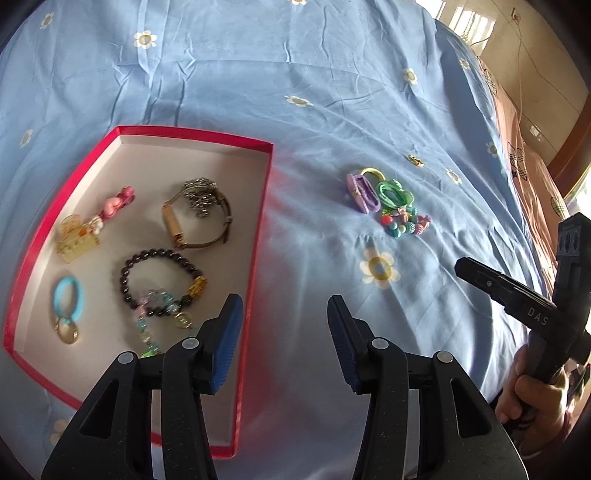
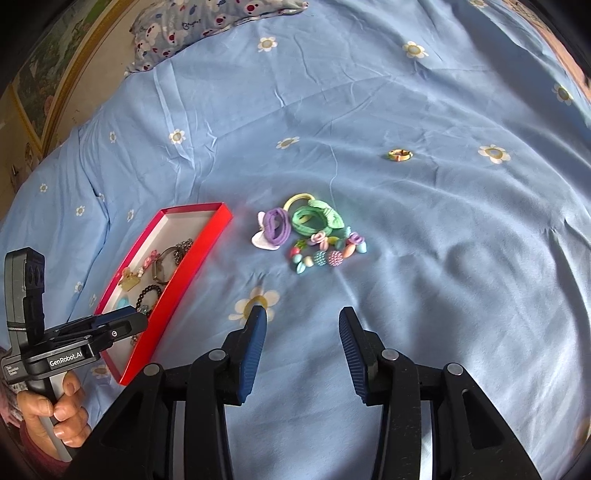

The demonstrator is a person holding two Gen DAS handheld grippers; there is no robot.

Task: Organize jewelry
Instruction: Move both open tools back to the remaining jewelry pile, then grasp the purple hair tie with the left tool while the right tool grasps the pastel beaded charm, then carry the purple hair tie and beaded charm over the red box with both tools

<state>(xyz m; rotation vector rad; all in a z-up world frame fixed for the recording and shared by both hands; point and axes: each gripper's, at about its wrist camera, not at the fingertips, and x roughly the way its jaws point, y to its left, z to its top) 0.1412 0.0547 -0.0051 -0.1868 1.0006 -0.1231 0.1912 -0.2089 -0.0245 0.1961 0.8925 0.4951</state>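
Observation:
A red box (image 1: pixel 266 177) with a white inside lies on the blue bedsheet. It holds a pink clip (image 1: pixel 114 205), a yellow clip (image 1: pixel 77 240), a watch (image 1: pixel 199 218), a dark bead bracelet (image 1: pixel 162 284) and a blue hair tie (image 1: pixel 68 297). On the sheet to its right lie purple (image 1: pixel 362 192) and green hair ties (image 1: pixel 393 192) and a colourful bead bracelet (image 1: pixel 404 221), with a small gold ring (image 1: pixel 415 160) farther off. My left gripper (image 1: pixel 286 343) is open and empty over the box's right edge. My right gripper (image 2: pixel 303 354) is open and empty, short of the pile (image 2: pixel 314 236).
The red box also shows in the right wrist view (image 2: pixel 177 280), with the left gripper's hand (image 2: pixel 59 410) beside it. The ring (image 2: pixel 399 155) lies far right. A patterned pillow (image 2: pixel 192 26) lies at the bed's far left. Room walls lie beyond the bed.

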